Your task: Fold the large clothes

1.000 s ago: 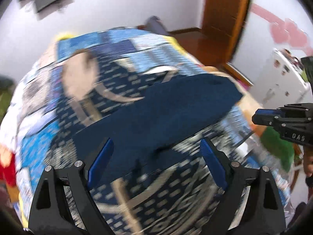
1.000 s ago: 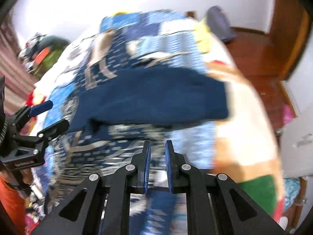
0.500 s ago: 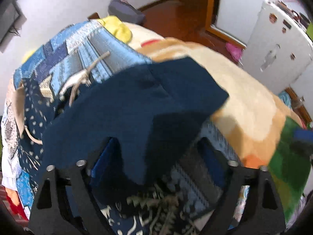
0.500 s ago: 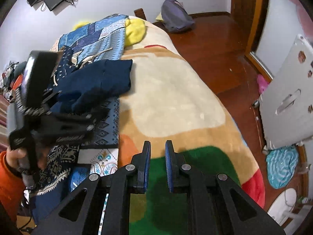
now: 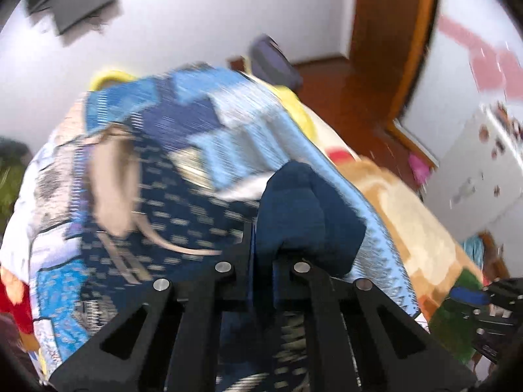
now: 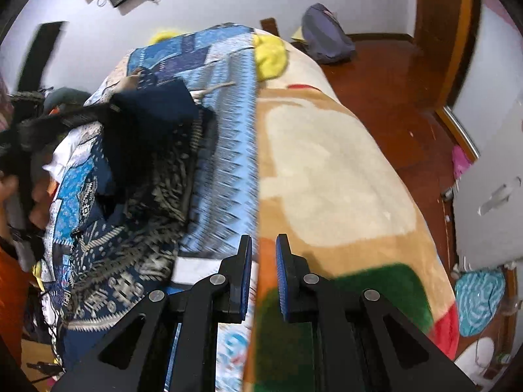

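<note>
A dark navy garment is bunched between the fingers of my left gripper, which is shut on it and holds it above the bed. In the right wrist view the same garment hangs from the left gripper at the far left. A blue patterned cloth lies spread on the bed under it. My right gripper is nearly shut with a narrow gap, empty, over the seam between the blue cloth and the beige blanket.
The bed carries a beige, green and red blanket. A yellow item lies near the bed's far end. A grey bag sits on the wooden floor. A white cabinet stands at the right, a teal cloth below it.
My left gripper has shut on the navy garment and lifted it, bunching it up. My right gripper has swung away to the right and stays narrow and empty.
</note>
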`<act>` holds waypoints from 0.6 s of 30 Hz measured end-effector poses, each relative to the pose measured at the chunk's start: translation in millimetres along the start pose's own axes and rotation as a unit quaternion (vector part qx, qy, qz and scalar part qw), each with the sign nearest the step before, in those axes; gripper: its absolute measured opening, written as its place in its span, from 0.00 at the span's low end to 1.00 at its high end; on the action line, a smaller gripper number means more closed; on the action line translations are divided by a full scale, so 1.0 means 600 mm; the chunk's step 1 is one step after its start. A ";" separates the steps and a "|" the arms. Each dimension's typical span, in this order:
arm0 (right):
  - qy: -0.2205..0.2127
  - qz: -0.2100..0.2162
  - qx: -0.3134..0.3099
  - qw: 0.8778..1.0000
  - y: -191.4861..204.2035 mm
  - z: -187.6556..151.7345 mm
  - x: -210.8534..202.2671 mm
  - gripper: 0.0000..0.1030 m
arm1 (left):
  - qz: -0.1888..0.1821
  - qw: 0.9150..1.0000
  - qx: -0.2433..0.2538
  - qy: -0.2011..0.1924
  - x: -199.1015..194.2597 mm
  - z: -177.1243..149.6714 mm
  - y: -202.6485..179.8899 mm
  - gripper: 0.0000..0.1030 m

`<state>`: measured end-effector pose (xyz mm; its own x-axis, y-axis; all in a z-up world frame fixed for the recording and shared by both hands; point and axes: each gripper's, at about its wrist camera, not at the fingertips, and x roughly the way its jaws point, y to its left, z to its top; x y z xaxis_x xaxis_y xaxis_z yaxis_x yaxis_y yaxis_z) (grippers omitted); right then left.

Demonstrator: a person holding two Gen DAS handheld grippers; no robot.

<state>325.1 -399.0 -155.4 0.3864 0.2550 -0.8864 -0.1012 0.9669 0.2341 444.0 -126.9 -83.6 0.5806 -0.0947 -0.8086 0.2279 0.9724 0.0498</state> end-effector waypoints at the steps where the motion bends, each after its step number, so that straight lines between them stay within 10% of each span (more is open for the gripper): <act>1: 0.000 0.000 -0.005 1.000 0.010 0.006 0.003 0.10 | 0.008 1.000 -0.011 -0.014 -0.017 0.005 0.028 0.08; 14: 0.023 -0.023 -0.117 0.993 0.224 0.134 0.135 0.10 | 0.062 0.987 -0.144 -0.018 -0.057 -0.144 0.338 0.07; 18: 0.036 -0.112 -0.190 0.975 0.274 0.125 0.203 0.10 | 0.060 0.981 -0.182 0.012 -0.025 -0.227 0.392 0.07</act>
<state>424.2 -209.1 -194.7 0.3740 0.0244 -0.9271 -0.3589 0.9256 -0.1204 382.6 132.2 -139.8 0.5665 0.0251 -0.8237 -0.1367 0.9885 -0.0639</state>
